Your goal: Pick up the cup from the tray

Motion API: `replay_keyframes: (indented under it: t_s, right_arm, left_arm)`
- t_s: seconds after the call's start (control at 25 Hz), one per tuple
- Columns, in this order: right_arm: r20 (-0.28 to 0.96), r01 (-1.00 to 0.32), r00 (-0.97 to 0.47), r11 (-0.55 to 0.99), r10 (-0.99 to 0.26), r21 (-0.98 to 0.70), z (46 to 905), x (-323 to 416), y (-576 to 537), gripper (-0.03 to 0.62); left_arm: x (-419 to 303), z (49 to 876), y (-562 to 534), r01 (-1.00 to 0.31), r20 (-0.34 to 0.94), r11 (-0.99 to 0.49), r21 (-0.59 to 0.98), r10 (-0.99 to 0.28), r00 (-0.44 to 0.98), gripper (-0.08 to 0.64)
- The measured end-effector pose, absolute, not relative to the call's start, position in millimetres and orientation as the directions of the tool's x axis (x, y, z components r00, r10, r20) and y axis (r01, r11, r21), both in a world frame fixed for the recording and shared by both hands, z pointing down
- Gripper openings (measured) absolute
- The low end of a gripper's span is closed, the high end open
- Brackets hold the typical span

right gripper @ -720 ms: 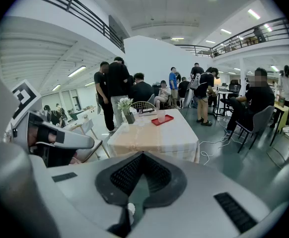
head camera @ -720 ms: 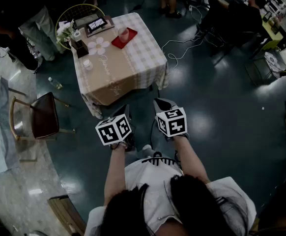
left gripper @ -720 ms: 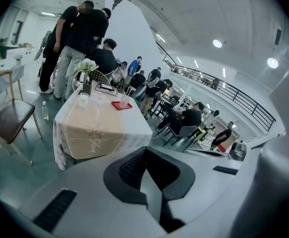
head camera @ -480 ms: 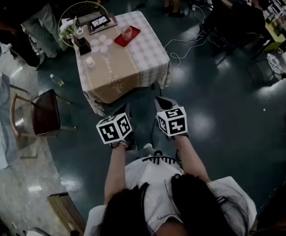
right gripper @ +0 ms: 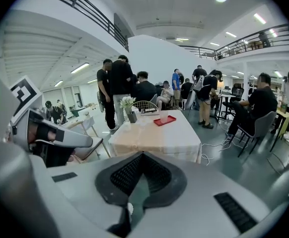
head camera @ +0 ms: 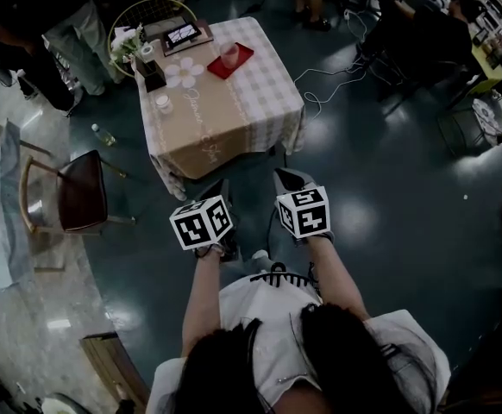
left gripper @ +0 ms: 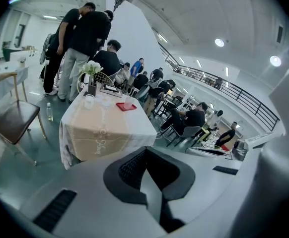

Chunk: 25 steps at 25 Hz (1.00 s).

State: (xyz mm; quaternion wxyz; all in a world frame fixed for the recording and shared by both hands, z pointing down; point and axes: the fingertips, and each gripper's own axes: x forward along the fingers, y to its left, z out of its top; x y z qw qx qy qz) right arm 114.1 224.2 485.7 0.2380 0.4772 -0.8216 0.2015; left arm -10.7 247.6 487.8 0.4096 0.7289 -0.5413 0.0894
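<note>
A pale pink cup (head camera: pixel 229 53) stands on a red tray (head camera: pixel 235 64) at the far right of a table (head camera: pixel 251 115) with a checked cloth and a tan runner. Both grippers hang in the air well short of that table, over the dark floor. My left gripper (head camera: pixel 222 190) and right gripper (head camera: pixel 286 179) point toward it, side by side. Each is shut with nothing between its jaws. The left gripper view shows the cup (left gripper: pixel 128 102) and tray (left gripper: pixel 126 106) far beyond the left gripper (left gripper: pixel 145 150). The right gripper view shows the cup (right gripper: pixel 163 116) on the tray (right gripper: pixel 165 120) beyond the right gripper (right gripper: pixel 142 154).
The table also carries a flower vase (head camera: pixel 147 63), a tablet (head camera: pixel 185 34) and a small glass (head camera: pixel 163 103). A brown chair (head camera: pixel 78 198) and a water bottle (head camera: pixel 102 134) are on the floor to the left. A white cable (head camera: pixel 320 89) trails right of the table. People stand and sit around.
The table has shifted slightly right and down in the head view. Both grippers keep nearly the same place and stay shut.
</note>
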Motion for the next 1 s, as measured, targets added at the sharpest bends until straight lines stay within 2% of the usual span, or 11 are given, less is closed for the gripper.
replay_keyframes:
  t_s: [0.48,0.52,0.6,0.64,1.0]
  right_arm:
    - [0.565,-0.885,-0.437,0.448,-0.7,-0.129,476.6,116.5,209.5,0.021]
    - [0.554,-0.886,-0.437,0.445,-0.708,-0.131,473.8,116.1,204.5,0.054]
    - [0.533,-0.882,-0.45,0.449,-0.716,-0.142,468.5,112.2,191.9,0.174]
    - [0.526,-0.879,-0.458,0.456,-0.717,-0.143,466.6,109.2,185.8,0.192]
    - [0.509,-0.857,-0.487,0.5,-0.709,-0.123,458.1,87.7,125.3,0.199]
  left_arm:
    - [-16.8,485.5,241.0,-0.876,0.586,-0.064,0.479,-0.72,0.373,0.005]
    - [-17.6,485.7,237.6,-0.876,0.587,-0.065,0.478,-0.718,0.373,0.005]
    - [-20.2,486.1,228.0,-0.878,0.588,-0.069,0.474,-0.717,0.374,0.005]
    - [-22.0,486.6,222.7,-0.878,0.588,-0.071,0.473,-0.717,0.375,0.005]
    - [-32.3,483.5,150.2,-0.876,0.578,-0.101,0.472,-0.715,0.394,0.005]
